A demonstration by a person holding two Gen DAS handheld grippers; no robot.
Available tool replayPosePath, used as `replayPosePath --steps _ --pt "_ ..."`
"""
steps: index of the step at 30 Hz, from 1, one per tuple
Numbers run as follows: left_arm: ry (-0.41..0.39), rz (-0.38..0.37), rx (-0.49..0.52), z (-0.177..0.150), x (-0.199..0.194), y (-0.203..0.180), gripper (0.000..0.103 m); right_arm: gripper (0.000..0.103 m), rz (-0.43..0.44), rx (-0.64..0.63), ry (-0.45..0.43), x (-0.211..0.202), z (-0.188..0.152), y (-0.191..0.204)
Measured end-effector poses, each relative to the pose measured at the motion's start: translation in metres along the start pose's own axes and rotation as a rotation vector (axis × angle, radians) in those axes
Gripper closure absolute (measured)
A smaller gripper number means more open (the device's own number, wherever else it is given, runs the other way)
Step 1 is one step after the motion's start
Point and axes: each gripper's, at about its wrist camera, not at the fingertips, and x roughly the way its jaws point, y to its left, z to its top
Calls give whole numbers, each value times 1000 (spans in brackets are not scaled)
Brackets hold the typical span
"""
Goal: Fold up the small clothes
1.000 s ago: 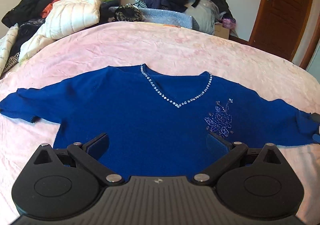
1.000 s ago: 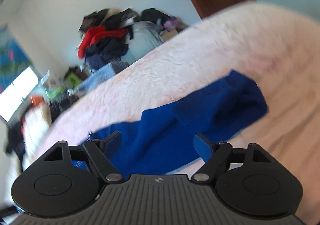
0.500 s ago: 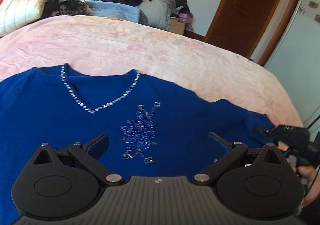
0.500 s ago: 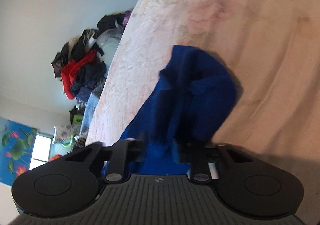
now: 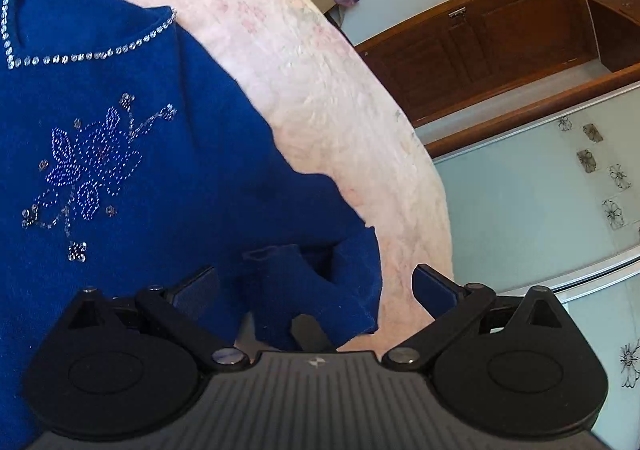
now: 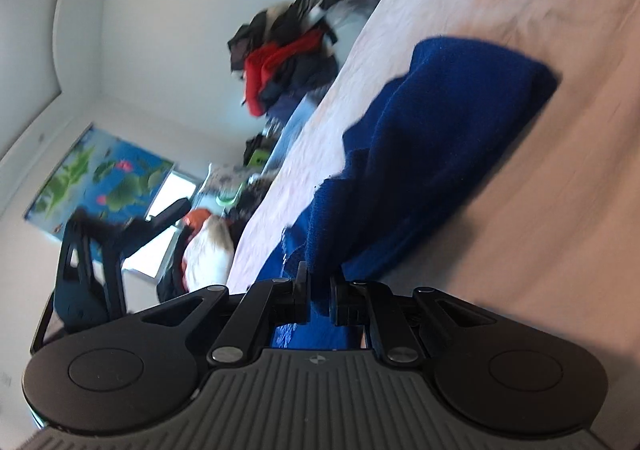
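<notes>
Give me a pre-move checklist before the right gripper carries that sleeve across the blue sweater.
1. Right gripper shut on the sleeve: ok.
2. Sleeve lifted off the pink bedspread: ok, folded over on itself.
3. Left gripper open, holding nothing: ok.
4. Blue sweater body flat, beaded flower facing up: ok.
5. Left gripper out of the fold path: not ok, it sits right at the sleeve.
6. Other sleeve's state: cannot tell, out of view.

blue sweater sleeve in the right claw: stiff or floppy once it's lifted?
Likely floppy: the sleeve already droops and bunches above the right claw, which is shut on it. The knit looks thick and fuzzy, so it probably grips rather than slips. The sweater body lies flat on the bed and would probably drag along.
</notes>
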Motion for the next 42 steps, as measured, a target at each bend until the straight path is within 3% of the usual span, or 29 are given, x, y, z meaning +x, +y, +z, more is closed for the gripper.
replayPosePath --steps 2,4,5,6,10,12,14,16,18,21,24,25,26,28,33,34,36,42 --pt "9 11 -26 -1 -2 5 0 86 -29 -57 29 2 2 13" --pt "-5 23 -21 -1 -9 9 0 70 -121 -217 113 8 0 38" --pt "-21 32 -8 -1 -12 10 0 46 -150 -272 160 10 -5 48" --pt "-37 41 3 0 -17 10 0 33 -152 -302 182 9 -6 55" --pt "-82 106 75 3 -23 11 0 35 -102 -325 126 -14 -6 62" --pt "-113 165 223 2 -18 -1 0 35 -110 -296 120 -18 0 62" --pt "-132 189 463 -4 -9 -19 0 35 -108 -261 97 -26 1 59" --pt "-93 226 672 -12 2 -32 0 35 -110 -218 72 -32 2 50" --pt "-37 228 788 -18 11 -42 0 35 -136 -208 42 -32 2 43" --pt "11 216 864 -23 26 -48 1 35 -160 -165 3 -37 2 27" --pt "97 190 833 -19 44 -43 27 35 -174 -143 -25 -44 1 16" --pt "142 175 788 -16 51 -36 49 35 -179 -142 -33 -46 0 13" --pt "178 173 738 -15 55 -30 58 34 -181 -140 -37 -47 1 13" --pt "180 166 656 -7 56 -19 64 34 -184 -140 -45 -50 1 13" --pt "228 110 490 9 48 -3 69 32 -173 -141 -54 -56 1 9" --pt "230 115 476 10 47 -1 75 32 -173 -141 -55 -56 1 9" --pt "227 160 491 10 48 -1 97 32 -169 -134 -53 -56 1 7" --pt "184 240 625 -2 43 -22 100 32 -158 -152 -46 -54 3 14"
